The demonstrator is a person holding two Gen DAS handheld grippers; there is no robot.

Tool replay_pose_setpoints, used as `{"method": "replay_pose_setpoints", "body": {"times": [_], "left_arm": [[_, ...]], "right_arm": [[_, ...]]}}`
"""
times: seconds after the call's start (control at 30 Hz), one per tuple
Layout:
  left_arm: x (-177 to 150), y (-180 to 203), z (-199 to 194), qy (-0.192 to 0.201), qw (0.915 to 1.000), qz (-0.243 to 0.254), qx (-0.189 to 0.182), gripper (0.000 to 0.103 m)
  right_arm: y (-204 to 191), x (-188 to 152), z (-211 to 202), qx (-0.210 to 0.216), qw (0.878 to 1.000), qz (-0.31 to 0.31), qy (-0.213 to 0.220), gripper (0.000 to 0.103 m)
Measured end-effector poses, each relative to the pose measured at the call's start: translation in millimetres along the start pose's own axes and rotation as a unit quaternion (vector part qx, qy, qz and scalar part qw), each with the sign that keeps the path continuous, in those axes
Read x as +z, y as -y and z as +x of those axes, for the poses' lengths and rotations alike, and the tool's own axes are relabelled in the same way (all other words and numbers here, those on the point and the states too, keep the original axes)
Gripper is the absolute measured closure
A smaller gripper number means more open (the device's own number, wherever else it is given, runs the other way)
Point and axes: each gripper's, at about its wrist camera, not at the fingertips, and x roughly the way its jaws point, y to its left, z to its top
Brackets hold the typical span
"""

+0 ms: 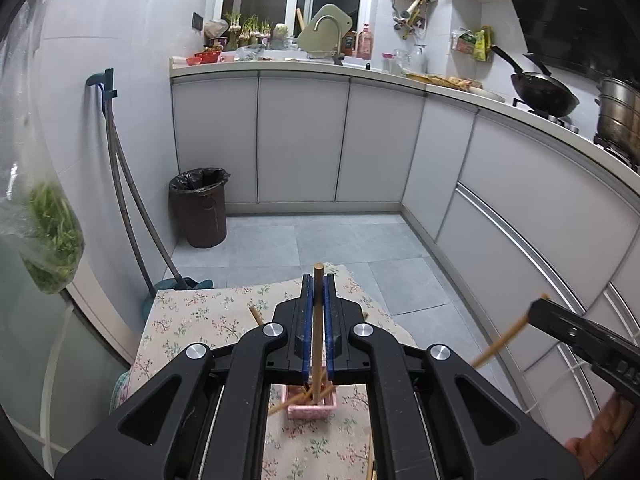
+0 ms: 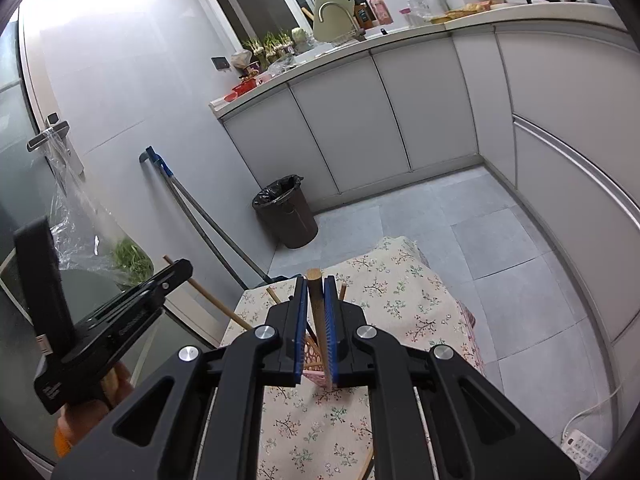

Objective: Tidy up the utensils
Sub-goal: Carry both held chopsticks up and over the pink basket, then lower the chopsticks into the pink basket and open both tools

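Note:
My left gripper (image 1: 319, 282) is shut on a wooden chopstick (image 1: 318, 344) that stands upright, its lower end in a small pink holder (image 1: 311, 409) on the floral-cloth table (image 1: 200, 320). Several chopsticks lean in that holder. My right gripper (image 2: 316, 284) is shut on another wooden chopstick (image 2: 314, 304), upright above the pink holder (image 2: 316, 376). In the left wrist view the right gripper (image 1: 538, 308) shows at the right, with its chopstick (image 1: 500, 342) slanting down-left. In the right wrist view the left gripper (image 2: 176, 270) shows at the left with its chopstick (image 2: 216, 304).
A brown bin (image 1: 199, 208) stands by grey cabinets (image 1: 300, 140). A broom and dustpan (image 1: 132, 208) lean on the left wall. A bag of greens (image 1: 52, 240) hangs from a door handle. A loose chopstick (image 1: 256, 315) lies on the cloth. A power strip (image 2: 582, 446) lies on the floor.

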Motion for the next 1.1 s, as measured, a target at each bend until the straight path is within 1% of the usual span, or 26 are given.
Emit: {"method": "replay_pose_setpoints", "body": {"times": [0.2,0.3,0.37,0.43,0.47,0.57,0.77,0.9,1.1], "left_arm": [[-4,-10,32,-0.013,0.9998,-0.017,0.005,0.098],[-20,-19,57,-0.050,0.9981,-0.036,0.005,0.097],[-27,-24,64,-0.060,0.9972,-0.044,0.008,0.095],[-31,-30,63,-0.058,0.9970,-0.052,0.005,0.089],[-31,-33,60,-0.054,0.9970,-0.055,0.006,0.084],[-33,-39,52,-0.044,0.9970,-0.064,0.009,0.080],[-35,-46,50,-0.046,0.9964,-0.071,0.010,0.079],[-35,-52,41,-0.038,0.9959,-0.082,0.005,0.079],[-37,-66,24,-0.024,0.9951,-0.096,0.004,0.074]], "right_arm": [[-2,3,15,-0.004,1.000,-0.005,-0.006,0.094],[-1,1,25,-0.007,1.000,-0.003,-0.015,0.094],[-2,0,31,-0.007,1.000,0.000,-0.021,0.094],[-2,-1,33,-0.008,1.000,0.000,-0.022,0.094],[-3,-1,34,-0.009,1.000,-0.001,-0.022,0.094],[-5,1,37,-0.009,1.000,-0.001,-0.023,0.094],[-8,-1,37,-0.009,1.000,-0.002,-0.026,0.094],[-12,-1,38,-0.010,1.000,-0.006,-0.027,0.094],[-15,-3,37,-0.011,1.000,-0.011,-0.026,0.094]]}}
